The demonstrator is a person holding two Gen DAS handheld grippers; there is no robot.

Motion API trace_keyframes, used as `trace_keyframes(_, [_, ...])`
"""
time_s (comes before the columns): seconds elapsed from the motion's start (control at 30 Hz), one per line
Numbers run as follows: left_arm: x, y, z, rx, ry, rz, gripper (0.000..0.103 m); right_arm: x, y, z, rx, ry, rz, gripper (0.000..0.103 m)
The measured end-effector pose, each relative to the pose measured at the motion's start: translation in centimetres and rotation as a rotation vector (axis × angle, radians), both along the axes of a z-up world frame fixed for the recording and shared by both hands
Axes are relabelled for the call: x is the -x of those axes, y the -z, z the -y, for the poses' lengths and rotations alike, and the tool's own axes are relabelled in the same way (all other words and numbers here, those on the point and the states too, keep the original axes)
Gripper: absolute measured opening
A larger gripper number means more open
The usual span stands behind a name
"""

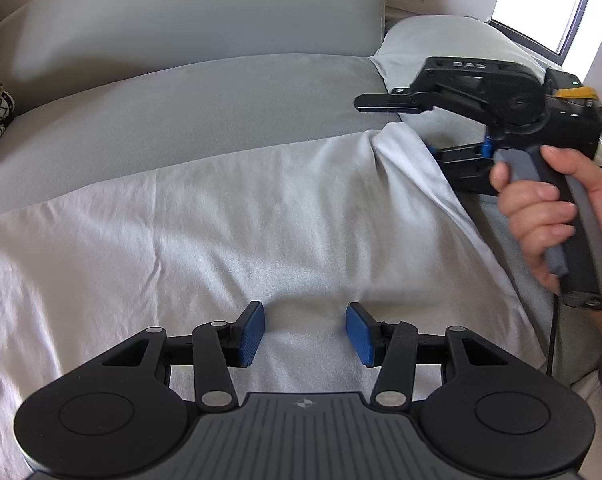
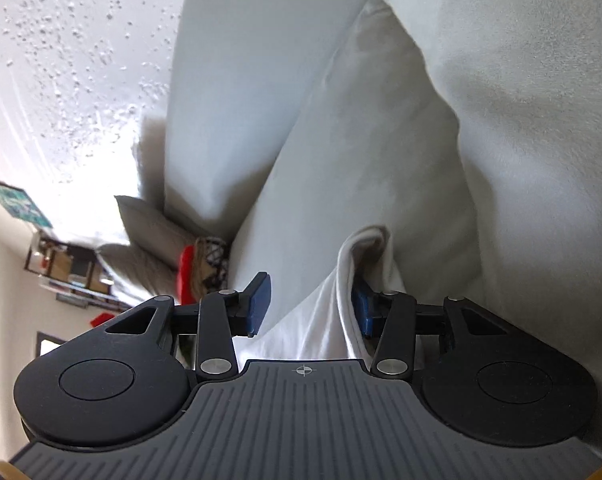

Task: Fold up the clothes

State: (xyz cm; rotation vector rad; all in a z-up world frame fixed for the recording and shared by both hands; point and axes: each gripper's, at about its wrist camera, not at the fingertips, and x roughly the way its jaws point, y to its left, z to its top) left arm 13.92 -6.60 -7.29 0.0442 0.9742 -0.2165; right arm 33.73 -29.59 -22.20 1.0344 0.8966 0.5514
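White garment on grey sofa; blue pads.

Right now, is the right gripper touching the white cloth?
Touching. The right wrist view shows a raised fold of the white cloth between the right gripper pads, draped over one pad.

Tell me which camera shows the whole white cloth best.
The left wrist view: the white cloth lies spread across the grey sofa, edges visible. The right wrist view shows only a raised fold of it, close up.
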Motion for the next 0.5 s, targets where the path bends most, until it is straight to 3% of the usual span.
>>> trace_keyframes(0.1, [0.0, 0.0, 0.0, 0.001, 0.001, 0.0, 0.048, 0.3, -0.4, 0.5, 0.012, 0.078, 0.037, 0.049])
trace_keyframes(0.27, [0.0, 0.1, -0.2, 0.006, 0.005, -0.001, 0.048, 1.0, -0.4, 2.5, -0.076, 0.158, 0.052, 0.047])
trace_keyframes(0.43, [-0.1, 0.2, -0.3, 0.01, 0.007, -0.002, 0.048, 1.7, -1.5, 2.4, 0.03, 0.193, 0.017, 0.033])
trace_keyframes(0.5, [-0.1, 0.2, -0.3, 0.011, 0.005, -0.003, 0.048, 2.2, -2.0, 2.3, 0.083, 0.197, 0.019, 0.032])
